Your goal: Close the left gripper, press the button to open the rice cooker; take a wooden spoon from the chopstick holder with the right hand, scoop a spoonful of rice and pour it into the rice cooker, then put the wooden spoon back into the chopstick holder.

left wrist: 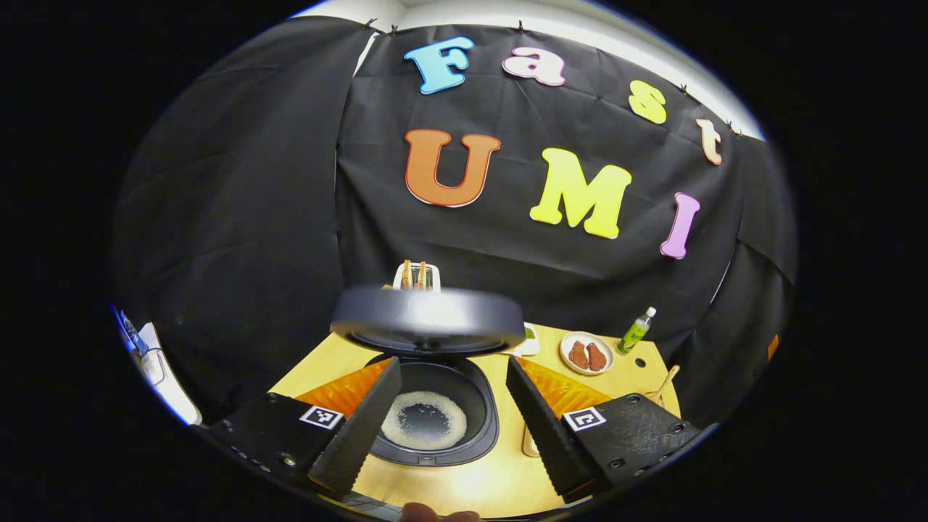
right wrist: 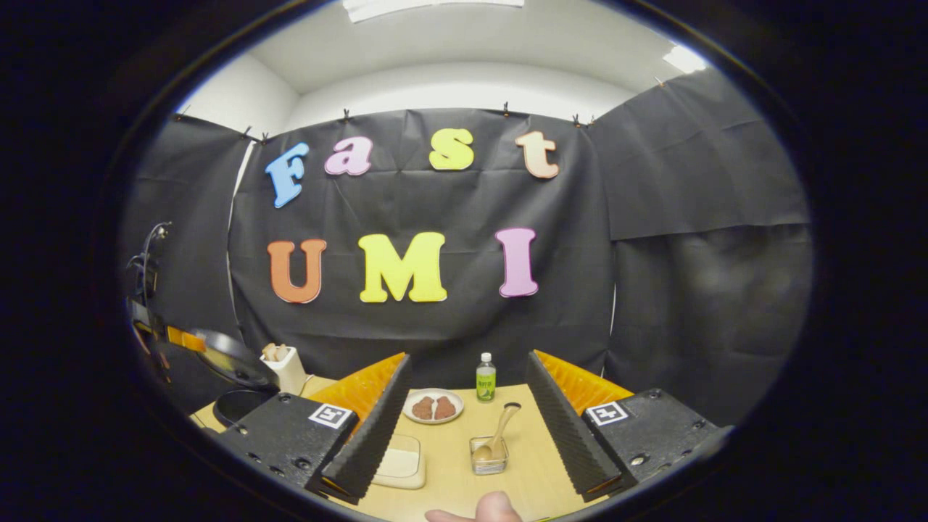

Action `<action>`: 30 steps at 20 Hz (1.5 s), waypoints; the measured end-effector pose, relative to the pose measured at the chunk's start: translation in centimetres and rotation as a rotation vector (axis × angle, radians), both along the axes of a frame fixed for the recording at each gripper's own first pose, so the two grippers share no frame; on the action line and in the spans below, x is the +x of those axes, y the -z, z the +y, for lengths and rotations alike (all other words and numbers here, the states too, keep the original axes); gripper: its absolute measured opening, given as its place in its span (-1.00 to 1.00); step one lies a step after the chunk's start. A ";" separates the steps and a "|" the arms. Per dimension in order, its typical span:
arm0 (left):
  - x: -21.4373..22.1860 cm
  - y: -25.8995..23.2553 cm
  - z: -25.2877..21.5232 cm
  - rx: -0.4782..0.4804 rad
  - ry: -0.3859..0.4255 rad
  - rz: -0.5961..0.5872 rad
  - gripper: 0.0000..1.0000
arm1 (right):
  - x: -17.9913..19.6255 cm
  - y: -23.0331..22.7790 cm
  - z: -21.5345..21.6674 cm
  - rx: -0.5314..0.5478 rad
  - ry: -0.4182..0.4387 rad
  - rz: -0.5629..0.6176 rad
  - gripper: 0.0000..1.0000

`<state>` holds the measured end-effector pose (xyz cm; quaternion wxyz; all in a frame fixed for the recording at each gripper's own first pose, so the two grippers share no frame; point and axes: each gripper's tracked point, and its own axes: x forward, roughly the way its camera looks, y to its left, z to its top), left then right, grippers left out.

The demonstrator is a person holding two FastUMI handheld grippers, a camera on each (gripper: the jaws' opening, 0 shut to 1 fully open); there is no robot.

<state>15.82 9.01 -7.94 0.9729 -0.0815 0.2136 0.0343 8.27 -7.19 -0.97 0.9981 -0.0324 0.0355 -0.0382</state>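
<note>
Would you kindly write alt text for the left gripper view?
The open left gripper hovers over an open rice cooker with a ring of rice in its pot. Behind it on the wooden table are a plate of food and a green bottle.

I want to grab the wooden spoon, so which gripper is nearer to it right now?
Right. The right gripper is open directly before the wooden spoon; the left gripper hangs over the rice cooker, spoon off to its right.

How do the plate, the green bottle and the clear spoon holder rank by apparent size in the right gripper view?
1. Round white plate with brown food: largest, widest.
2 and 3. Small green plastic bottle with white cap and clear square chopstick holder with the wooden spoon: similar; the holder sits nearer the camera, so no ranking.
</note>
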 end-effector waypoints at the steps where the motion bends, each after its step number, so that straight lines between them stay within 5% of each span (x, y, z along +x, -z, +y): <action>1: -0.2 -0.3 0.0 0.000 -0.002 -0.016 0.90 | -0.1 -0.2 0.0 -0.004 -0.001 -0.004 1.00; 16: -4.0 -5.6 -1.8 0.188 -0.002 -0.285 0.89 | 2.5 3.9 -2.5 0.015 -0.032 0.104 1.00; 30: -2.7 -6.4 -8.9 0.141 -0.043 -0.298 0.89 | 12.2 21.7 -8.9 0.125 -0.047 0.411 1.00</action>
